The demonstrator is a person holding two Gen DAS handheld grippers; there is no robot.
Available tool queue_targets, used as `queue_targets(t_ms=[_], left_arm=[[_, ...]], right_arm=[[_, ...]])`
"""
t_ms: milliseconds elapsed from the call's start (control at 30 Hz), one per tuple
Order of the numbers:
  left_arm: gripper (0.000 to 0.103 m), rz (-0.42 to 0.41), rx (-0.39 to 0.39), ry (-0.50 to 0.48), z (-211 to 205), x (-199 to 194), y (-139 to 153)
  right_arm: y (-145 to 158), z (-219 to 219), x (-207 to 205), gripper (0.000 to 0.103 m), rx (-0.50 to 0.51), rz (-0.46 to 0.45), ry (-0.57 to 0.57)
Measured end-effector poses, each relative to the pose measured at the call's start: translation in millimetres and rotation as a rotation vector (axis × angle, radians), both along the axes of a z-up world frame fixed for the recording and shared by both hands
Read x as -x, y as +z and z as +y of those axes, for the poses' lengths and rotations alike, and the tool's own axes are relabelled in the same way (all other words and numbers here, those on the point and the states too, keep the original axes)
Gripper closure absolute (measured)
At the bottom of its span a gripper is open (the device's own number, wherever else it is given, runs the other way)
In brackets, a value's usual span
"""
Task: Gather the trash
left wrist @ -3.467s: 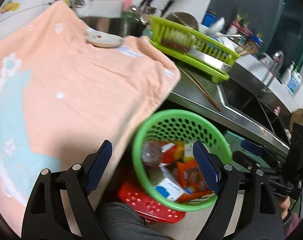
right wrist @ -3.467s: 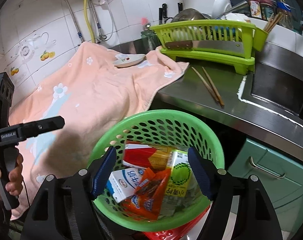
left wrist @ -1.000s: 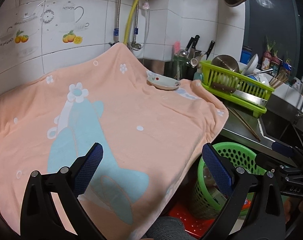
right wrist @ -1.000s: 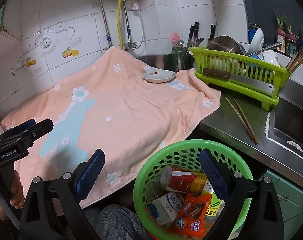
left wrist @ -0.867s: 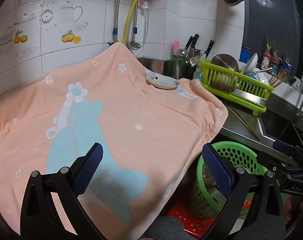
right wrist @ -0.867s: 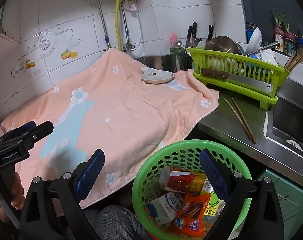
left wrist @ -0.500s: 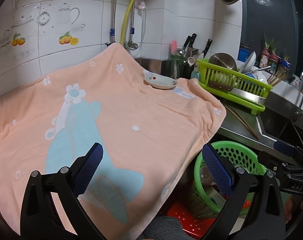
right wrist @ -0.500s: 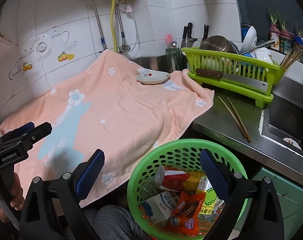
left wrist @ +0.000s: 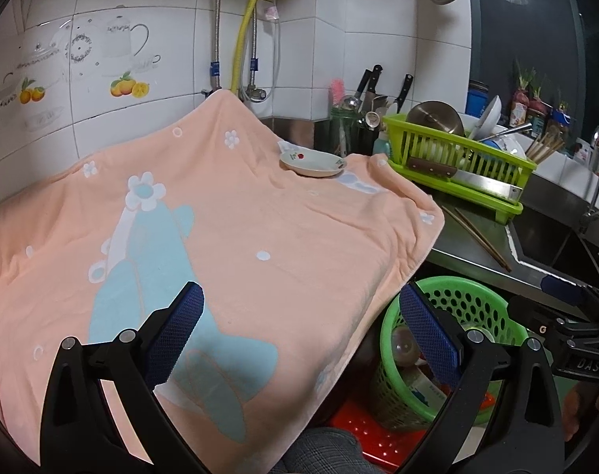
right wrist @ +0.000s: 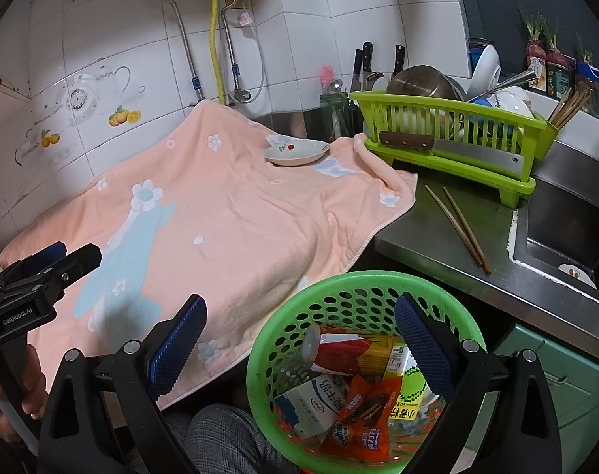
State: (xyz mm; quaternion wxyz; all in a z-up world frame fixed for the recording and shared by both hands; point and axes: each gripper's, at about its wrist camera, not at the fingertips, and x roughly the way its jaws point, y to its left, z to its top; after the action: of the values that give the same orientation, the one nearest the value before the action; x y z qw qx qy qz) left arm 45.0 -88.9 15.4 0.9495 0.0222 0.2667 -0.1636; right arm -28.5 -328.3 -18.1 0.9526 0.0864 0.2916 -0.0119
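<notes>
A green perforated basket (right wrist: pixel 283 318) sits below the counter edge, holding a milk carton (right wrist: pixel 315 405), an orange snack wrapper (right wrist: pixel 362 418), a red-and-yellow packet (right wrist: pixel 358 349) and a green drink box (right wrist: pixel 412 393). My right gripper (right wrist: pixel 299 349) hangs open above the basket's near side, empty. My left gripper (left wrist: pixel 301 335) is open and empty over the front edge of the peach towel (left wrist: pixel 228 229). The same basket (left wrist: pixel 481 308) shows at lower right in the left wrist view. No trash lies on the towel.
A small plate (right wrist: pixel 295 153) rests on the towel's far end. A green dish rack (right wrist: pixel 453 146) with a cleaver, chopsticks (right wrist: pixel 457 225) and a sink (right wrist: pixel 568 237) are to the right. A red basket (left wrist: pixel 362 430) lies under the green one. A person's knee (right wrist: pixel 220 434) is below.
Both grippers have pulled up and back from the basket since 3.5 s ago, bringing the whole towel into view. Over the last second they only drifted slightly; both stayed open.
</notes>
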Motion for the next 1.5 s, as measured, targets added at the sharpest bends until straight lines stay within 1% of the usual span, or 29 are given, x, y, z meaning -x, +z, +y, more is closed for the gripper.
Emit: queue_targets(t_ms=[633,1500], left_arm=[[0.005,-0.002,-0.025,-0.007,-8,1,-3],[0.005,0.0,-0.026,0.0,-10,-1,-9]], right_arm=[[-4,5,-5,0.01,-0.002,0.008,0.004],[-10,10,-7,0.01,-0.006,0.013,0.01]])
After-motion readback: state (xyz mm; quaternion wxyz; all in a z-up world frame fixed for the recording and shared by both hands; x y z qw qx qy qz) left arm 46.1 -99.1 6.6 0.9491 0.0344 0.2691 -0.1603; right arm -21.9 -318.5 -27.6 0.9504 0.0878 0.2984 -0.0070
